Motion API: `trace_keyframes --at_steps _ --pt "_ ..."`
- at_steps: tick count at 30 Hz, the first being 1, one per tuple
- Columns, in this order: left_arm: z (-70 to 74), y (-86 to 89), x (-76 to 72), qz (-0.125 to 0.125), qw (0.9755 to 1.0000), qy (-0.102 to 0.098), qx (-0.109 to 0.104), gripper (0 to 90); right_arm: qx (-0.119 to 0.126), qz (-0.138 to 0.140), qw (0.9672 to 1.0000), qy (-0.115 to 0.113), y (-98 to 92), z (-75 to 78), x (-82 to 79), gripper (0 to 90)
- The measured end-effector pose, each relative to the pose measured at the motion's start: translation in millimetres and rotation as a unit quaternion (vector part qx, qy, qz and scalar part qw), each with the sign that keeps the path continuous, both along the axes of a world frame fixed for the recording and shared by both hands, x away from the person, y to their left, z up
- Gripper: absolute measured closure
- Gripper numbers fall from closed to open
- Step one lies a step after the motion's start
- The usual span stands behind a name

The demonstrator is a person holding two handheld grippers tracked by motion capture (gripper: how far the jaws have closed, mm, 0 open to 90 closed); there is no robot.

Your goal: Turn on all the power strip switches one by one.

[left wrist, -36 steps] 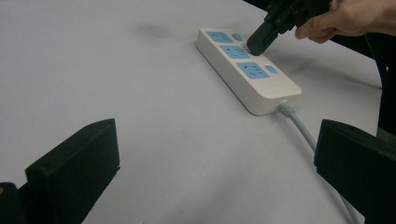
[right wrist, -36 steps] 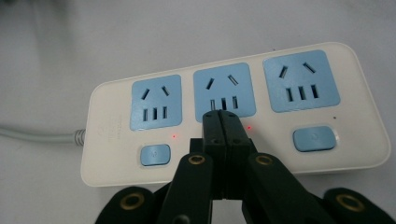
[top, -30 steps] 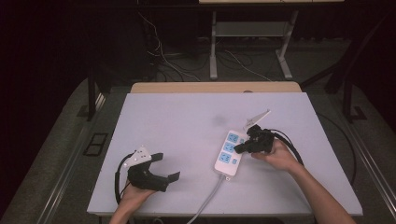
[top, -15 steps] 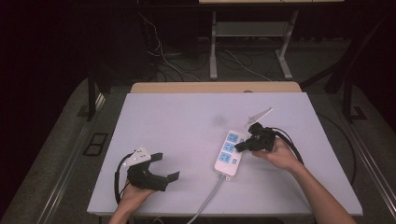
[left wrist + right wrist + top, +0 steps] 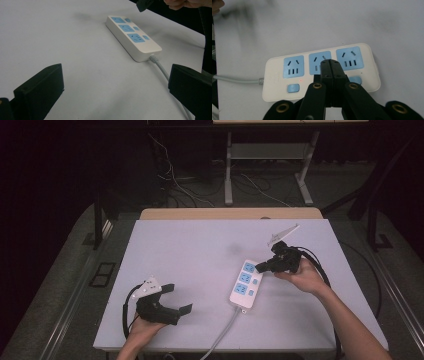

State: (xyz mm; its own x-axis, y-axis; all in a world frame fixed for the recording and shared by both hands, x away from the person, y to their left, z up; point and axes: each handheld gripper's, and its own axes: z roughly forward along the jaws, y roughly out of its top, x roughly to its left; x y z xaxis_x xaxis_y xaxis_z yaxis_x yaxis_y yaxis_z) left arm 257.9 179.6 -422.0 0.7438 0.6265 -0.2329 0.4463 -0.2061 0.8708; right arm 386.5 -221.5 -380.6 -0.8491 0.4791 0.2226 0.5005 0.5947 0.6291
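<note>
**Right gripper lifting off the power strip switches**

Compared with the earlier high-view frames, I am seeing the right gripper [image 5: 261, 266] raised slightly and drawn a touch back from the power strip [image 5: 244, 284]; the strip itself and the left gripper [image 5: 176, 299] are sitting where they were.

I am holding the right gripper with its jaws pressed flat together, nothing between them. In the right gripper view the closed tip [image 5: 329, 65] is hovering over the middle socket, just beyond the row of blue rocker switches [image 5: 293, 88]. I am reading that as the reason for the closed jaws: together they are serving as a single blunt finger for pressing a switch, not for pinching. A tiny red dot [image 5: 301, 80] is showing near the first switch; I cannot tell whether it is an indicator lamp.

The power strip is lying flat on the white table [image 5: 190, 250], right of centre, its cord [image 5: 225, 332] running off the near edge toward me. It is staying within easy reach of the right hand [image 5: 305, 279].

The left gripper is resting low at the near left corner, well apart from the strip, jaws spread wide and empty; I am judging it parked out of the way.

Writing: a faint embossed mark is sitting on the strip's casing near the cord end, too small to read. No brand is legible.
</note>
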Motion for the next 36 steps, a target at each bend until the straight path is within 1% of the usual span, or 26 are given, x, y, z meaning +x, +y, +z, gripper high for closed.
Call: trace_keyframes --at_steps 2,5,8,10,17,22,28,33,36 --pt "-0.1 0.1 0.1 0.000 1.0000 0.000 0.000 0.0 -0.006 0.000 1.0000 0.000 -0.3 2.9 2.1 90.0" --pt "-0.2 0.2 0.4 0.000 1.0000 0.000 0.001 0.0 -0.007 -0.002 1.0000 -0.002 -0.8 7.0 5.7 90.0" --pt "-0.1 0.3 0.5 0.000 1.0000 0.000 0.001 0.0 -0.010 -0.001 0.9999 -0.004 -1.2 8.2 10.1 90.0" --pt "-0.2 0.5 0.6 -0.001 1.0000 -0.001 0.001 0.0 -0.013 -0.002 0.9999 -0.001 -1.3 7.5 12.2 90.0" --pt "-0.1 1.4 1.1 0.001 1.0000 -0.001 0.001 0.0 -0.026 -0.002 0.9996 0.010 -3.7 -3.2 21.7 90.0" --pt "-0.4 1.5 1.6 0.001 1.0000 0.000 0.000 0.0 -0.025 -0.003 0.9996 0.015 -4.3 -8.5 26.4 90.0" --pt "-0.5 1.3 1.8 0.000 1.0000 0.000 0.002 0.0 -0.030 -0.001 0.9993 0.025 -1.7 -16.2 30.8 90.0" --pt "-0.5 1.6 1.9 0.000 1.0000 0.000 0.001 0.0 -0.041 0.002 0.9987 0.031 2.7 -20.9 31.5 90.0" --pt "-0.3 1.9 1.8 0.001 1.0000 0.000 -0.001 0.0 -0.052 0.003 0.9982 0.029 2.7 -24.1 32.7 90.0"
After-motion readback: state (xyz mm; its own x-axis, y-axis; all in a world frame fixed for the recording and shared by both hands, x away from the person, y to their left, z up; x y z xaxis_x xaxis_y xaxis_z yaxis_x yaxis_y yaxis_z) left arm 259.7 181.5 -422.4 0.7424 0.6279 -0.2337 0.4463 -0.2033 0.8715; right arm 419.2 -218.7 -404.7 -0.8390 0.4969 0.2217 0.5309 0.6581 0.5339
